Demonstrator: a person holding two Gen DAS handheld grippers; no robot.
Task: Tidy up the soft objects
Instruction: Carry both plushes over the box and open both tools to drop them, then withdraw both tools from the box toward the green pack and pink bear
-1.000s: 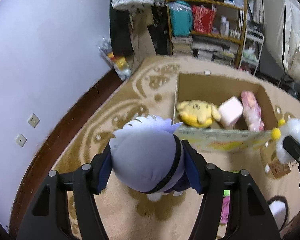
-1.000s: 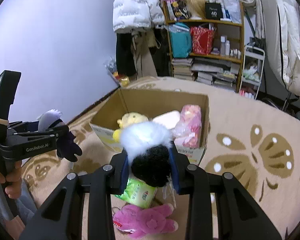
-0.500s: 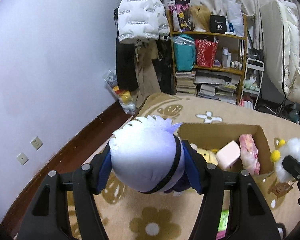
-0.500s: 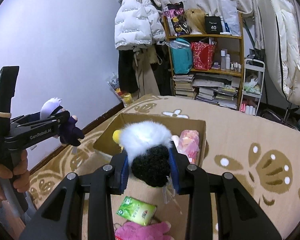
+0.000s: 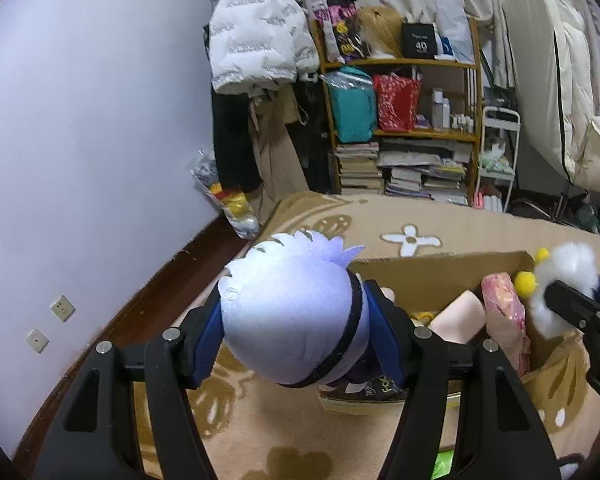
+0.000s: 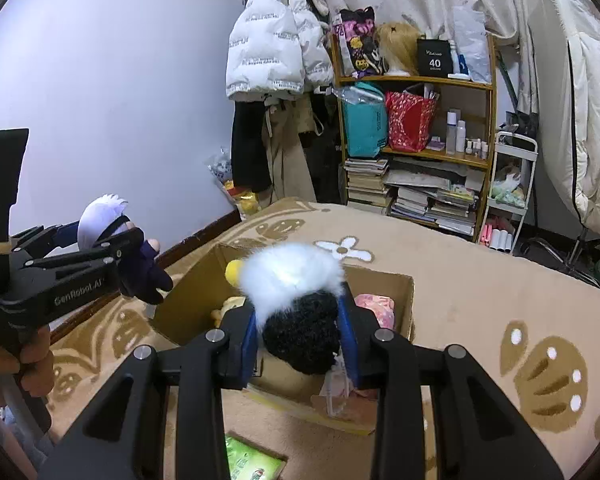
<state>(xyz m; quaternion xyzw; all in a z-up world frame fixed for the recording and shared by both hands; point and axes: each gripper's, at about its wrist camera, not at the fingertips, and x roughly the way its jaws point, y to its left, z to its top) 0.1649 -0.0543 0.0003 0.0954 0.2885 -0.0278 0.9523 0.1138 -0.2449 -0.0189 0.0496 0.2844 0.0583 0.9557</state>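
An open cardboard box (image 6: 404,300) is standing on the patterned carpet (image 6: 480,300), and several soft things are lying in it: a pink plush (image 5: 504,312) against the right wall, a pale pink cushion-like block (image 5: 458,318) beside it, and a yellow plush (image 6: 230,306) of which only a small part is showing. The left tongs (image 5: 296,330) are clamping a doll with a pale lilac head (image 5: 284,312), holding it in the air at the left near edge of the box; in the right wrist view its dark body is hanging below the jaws. The right tongs (image 6: 302,332) are pinching a fluffy white and black toy (image 6: 296,280) with yellow pompoms, holding it just above the near side of the box. This toy and the tongs are covering most of the inside of the box, so I cannot tell what else is lying there. A green packet (image 6: 252,460) is lying on the carpet before the box, partly cut off by the lower edge and the tongs. A hand (image 6: 32,360) is gripping the handle of the left tongs, only partly visible. Behind, a wooden shelf (image 6: 416,80) is carrying bags, bottles and stacked books.
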